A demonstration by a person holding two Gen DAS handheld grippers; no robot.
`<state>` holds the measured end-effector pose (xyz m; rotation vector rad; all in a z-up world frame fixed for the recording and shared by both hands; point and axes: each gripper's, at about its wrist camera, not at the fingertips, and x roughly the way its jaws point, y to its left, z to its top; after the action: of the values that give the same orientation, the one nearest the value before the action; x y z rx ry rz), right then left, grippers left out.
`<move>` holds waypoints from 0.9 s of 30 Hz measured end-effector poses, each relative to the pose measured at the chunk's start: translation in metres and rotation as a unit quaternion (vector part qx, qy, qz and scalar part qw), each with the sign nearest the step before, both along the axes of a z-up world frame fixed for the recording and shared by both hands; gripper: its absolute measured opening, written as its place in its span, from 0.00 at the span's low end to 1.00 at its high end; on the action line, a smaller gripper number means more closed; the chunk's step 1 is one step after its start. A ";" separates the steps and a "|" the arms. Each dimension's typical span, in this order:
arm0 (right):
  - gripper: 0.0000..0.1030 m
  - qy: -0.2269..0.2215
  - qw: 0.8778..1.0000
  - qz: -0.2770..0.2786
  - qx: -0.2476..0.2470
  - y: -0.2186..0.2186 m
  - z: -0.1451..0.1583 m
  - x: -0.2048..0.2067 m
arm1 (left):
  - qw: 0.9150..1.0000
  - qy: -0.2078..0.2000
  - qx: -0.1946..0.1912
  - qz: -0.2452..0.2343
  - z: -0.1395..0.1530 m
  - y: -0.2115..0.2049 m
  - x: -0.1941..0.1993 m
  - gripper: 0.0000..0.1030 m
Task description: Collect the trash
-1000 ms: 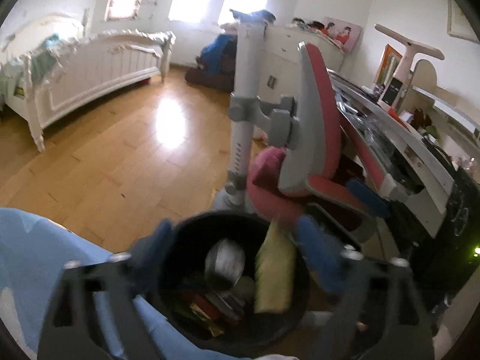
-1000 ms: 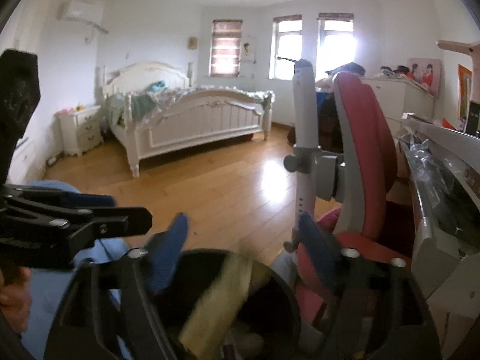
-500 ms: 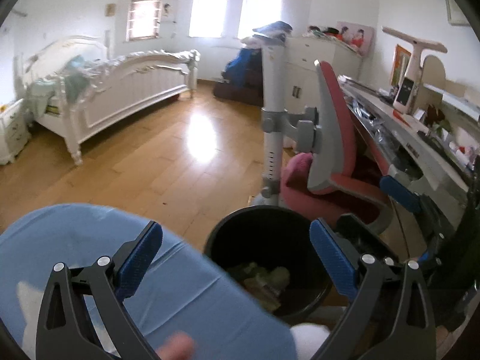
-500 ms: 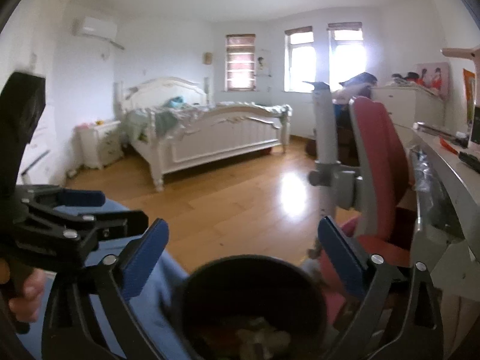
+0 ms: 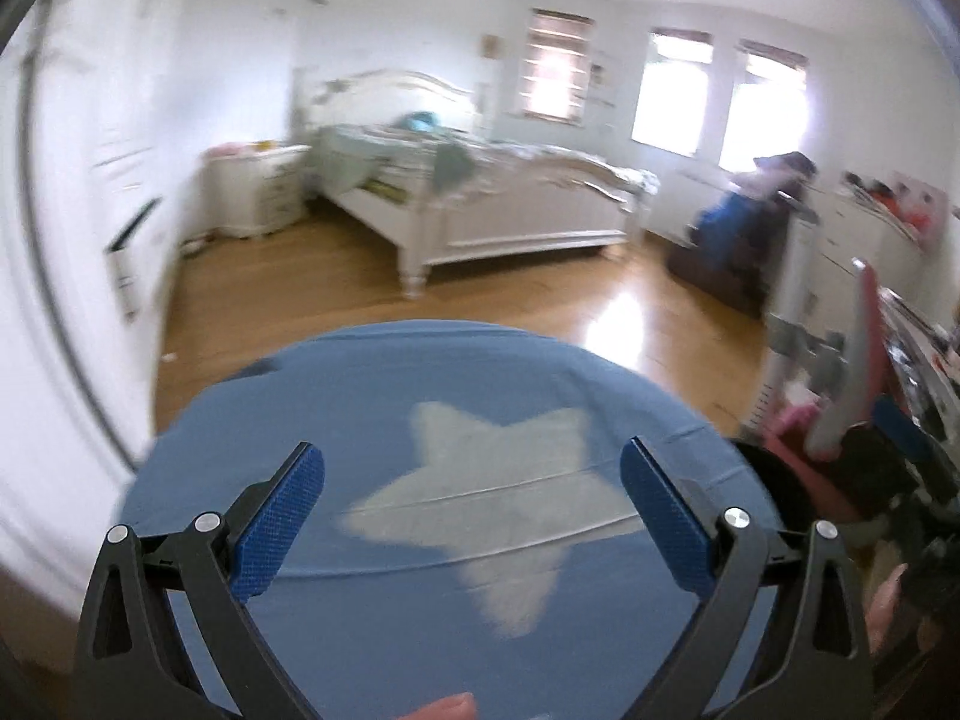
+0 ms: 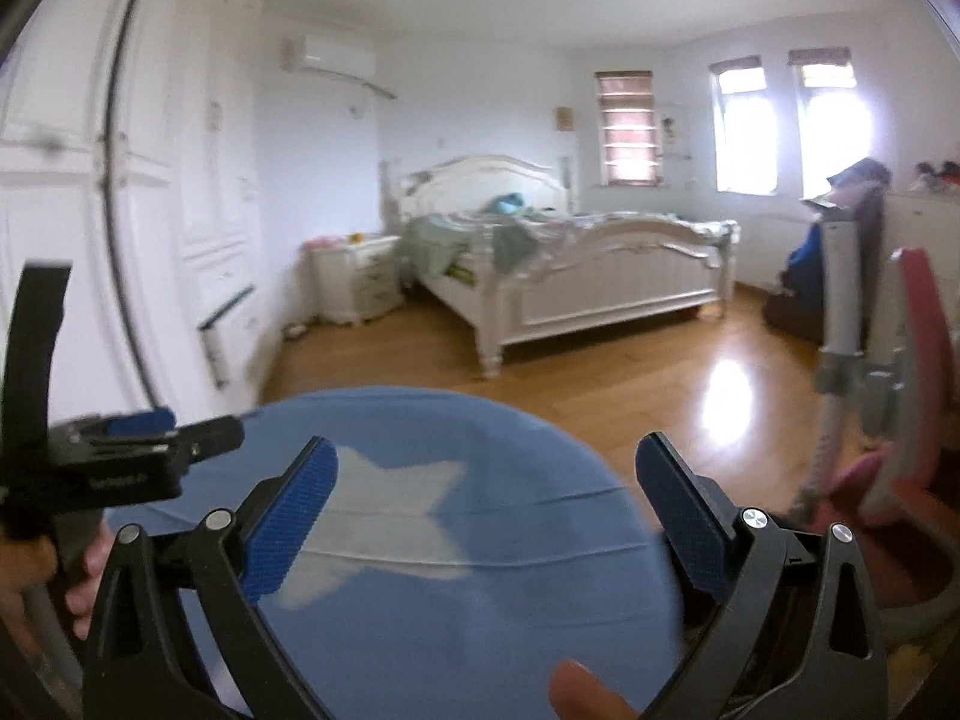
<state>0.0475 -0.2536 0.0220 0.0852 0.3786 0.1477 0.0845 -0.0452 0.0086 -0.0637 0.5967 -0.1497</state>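
While you swing away from the desk side, one glossy honey-coloured wooden floor [image 6: 630, 372] fills the bedroom. One white carved wooden bed [image 6: 576, 276]. One blue cloth with a pale star [image 5: 480, 510] lies under both tools. One black round trash bin [image 5: 774, 492] peeks lower right, contents hidden. Your left gripper [image 5: 474, 519] and right gripper [image 6: 489, 519]: jaws spread wide, nothing between.

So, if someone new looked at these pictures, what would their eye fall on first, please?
Most likely the blue cloth with a pale star, filling the foreground right behind both open grippers, left and right, which hold nothing. Next the white bed across the wood floor, under bright windows. Then the red chair at the right edge.
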 end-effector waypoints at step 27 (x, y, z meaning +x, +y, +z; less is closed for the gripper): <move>0.95 -0.082 0.996 0.008 -0.043 0.082 -0.032 -0.006 | 0.995 -0.001 -0.015 0.098 -0.048 0.095 -0.017 0.95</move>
<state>0.0415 -0.1714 -0.0096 -0.0144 0.2223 0.1538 0.0672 0.0498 -0.0396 -0.1513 0.5831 0.0310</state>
